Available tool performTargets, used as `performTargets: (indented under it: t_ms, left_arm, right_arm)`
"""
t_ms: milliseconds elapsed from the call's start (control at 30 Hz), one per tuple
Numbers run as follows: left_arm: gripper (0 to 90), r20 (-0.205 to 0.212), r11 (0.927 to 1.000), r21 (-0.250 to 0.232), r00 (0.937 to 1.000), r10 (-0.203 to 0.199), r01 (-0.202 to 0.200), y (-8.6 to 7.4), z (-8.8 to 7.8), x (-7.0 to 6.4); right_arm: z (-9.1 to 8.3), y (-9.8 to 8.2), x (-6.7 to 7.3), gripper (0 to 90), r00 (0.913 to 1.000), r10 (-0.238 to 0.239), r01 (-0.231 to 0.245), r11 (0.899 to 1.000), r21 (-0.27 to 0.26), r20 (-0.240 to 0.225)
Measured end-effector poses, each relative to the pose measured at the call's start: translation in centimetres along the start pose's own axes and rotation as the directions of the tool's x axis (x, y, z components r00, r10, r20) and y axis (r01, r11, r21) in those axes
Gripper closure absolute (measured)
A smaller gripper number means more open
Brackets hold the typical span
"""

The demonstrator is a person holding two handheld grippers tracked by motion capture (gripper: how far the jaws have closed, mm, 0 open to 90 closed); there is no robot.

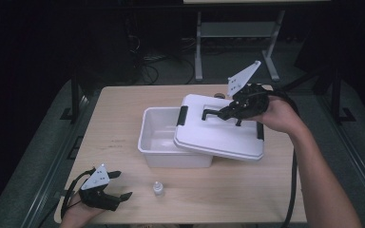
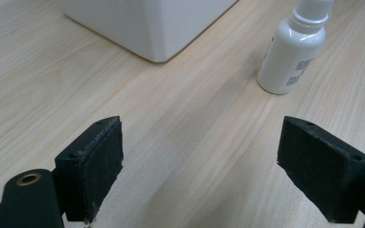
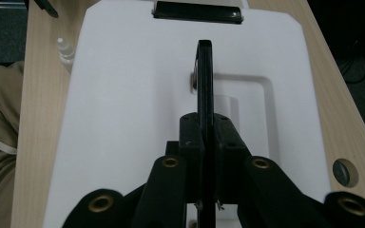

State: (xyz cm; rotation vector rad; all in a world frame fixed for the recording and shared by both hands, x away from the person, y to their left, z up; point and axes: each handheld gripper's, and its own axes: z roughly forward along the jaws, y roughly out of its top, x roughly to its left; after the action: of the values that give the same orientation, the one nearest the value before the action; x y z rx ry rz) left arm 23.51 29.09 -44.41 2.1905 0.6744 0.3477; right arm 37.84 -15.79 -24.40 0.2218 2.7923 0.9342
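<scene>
White plastic lid, with black end clips, is being carried by its black handle; the right gripper is clamping that handle, jaws fully closed on it. Lid is lying askew, partly over the right end of the open white box and overhanging it, the box interior showing at the left. Handling note: keeping the lid level and squaring its edges to the box rim before lowering it looks wise; a one-point hold on the handle could let it swing. Left gripper is resting at the near left of the worktop, jaws standing wide apart and holding nothing. Small white bottle is standing upright just ahead of the box's near side. Pale wood-grain worktop; room behind is lying dark, a metal table frame and cables showing on the floor.
</scene>
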Motion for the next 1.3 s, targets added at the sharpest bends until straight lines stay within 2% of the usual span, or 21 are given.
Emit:
performTargets:
  t_ms: [600,733,1167,1300]
  left_arm:
    - [15.2,0.006,0.9998,0.021,1.0,0.003,-0.003,0.0,0.3,-0.2]
    - [15.2,0.008,0.9997,0.023,1.0,0.003,-0.003,0.0,0.4,-0.2]
    - [15.2,0.009,0.9995,0.03,0.9999,0.004,-0.005,0.0,0.4,-0.2]
    - [15.2,0.011,0.9994,0.035,0.9999,0.005,-0.005,0.0,0.5,-0.2]
  right_arm:
    - [-3.1,-4.8,1.2,83.6,0.9971,0.063,-0.063,0.998,-0.015,0.041]
    - [-4.0,-6.5,1.6,83.5,0.9944,0.089,-0.089,0.996,-0.01,0.056]
    - [-5.9,-10.1,2.5,83.6,0.9868,0.135,-0.134,0.991,-0.02,0.089]
    - [-6.1,-12.3,3.1,83.6,0.9829,0.161,-0.16,0.987,-0.022,0.089]
